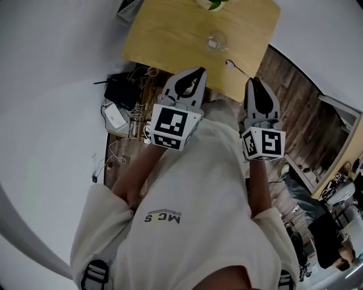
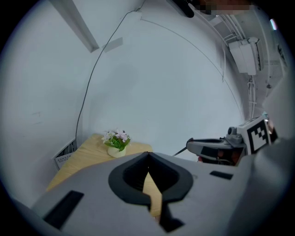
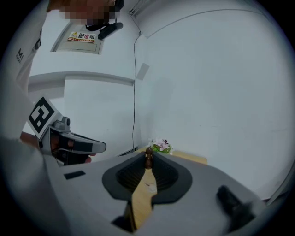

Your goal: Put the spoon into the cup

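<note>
one wooden table (image 1: 164, 39): bare top all round the items; clutter of cables (image 1: 133, 107) on the floor off its near-left corner.
one clear cup (image 1: 216, 41): mid-table, contents not readable.
one spoon (image 1: 234, 65): flat on the table, apart from the cup, close to the near-right edge.
one potted plant (image 1: 214, 4): far edge.
two tongs: left gripper (image 1: 197, 72) and right gripper (image 1: 253, 82), both held above the near edge, tips together, empty.
</note>
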`<state>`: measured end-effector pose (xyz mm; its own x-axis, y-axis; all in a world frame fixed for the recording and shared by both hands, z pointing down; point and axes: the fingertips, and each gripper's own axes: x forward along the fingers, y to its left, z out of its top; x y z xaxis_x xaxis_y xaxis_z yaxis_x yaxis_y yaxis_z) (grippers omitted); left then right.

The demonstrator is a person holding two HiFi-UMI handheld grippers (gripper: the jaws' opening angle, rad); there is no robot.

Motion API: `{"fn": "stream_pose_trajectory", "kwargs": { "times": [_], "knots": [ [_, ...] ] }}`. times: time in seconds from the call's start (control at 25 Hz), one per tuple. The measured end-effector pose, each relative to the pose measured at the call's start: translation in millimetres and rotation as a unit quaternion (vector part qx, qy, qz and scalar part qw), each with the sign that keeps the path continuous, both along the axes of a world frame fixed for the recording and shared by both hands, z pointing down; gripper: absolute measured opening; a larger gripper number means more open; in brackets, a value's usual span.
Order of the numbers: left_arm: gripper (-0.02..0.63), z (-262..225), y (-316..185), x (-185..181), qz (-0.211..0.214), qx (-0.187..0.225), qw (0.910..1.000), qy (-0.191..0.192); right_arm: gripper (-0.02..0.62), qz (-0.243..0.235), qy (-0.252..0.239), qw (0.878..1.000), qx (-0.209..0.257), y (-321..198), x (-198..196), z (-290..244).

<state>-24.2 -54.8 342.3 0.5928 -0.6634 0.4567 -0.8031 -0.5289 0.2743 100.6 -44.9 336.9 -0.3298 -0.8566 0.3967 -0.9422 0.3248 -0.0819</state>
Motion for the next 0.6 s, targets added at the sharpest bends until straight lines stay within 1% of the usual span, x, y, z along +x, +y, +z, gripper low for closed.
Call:
{"fn": "stream_pose_trajectory", "kwargs": {
  "times": [0.28,0.4,0.6],
  "knots": [
    [0.011,11,-32,-3,-0.010,-0.009,0.9999,-0.005,0.060,0.015,-0.014,1.000,-0.013,-43,-6,22],
    [0.011,13,-36,-1,-0.006,-0.010,0.9999,-0.010,0.060,0.020,-0.021,0.999,-0.024,-50,-9,34],
    [0.011,21,-44,-3,-0.010,-0.018,0.9996,-0.021,0.060,0.015,-0.017,0.999,-0.033,-62,-12,50]
  ]
}}
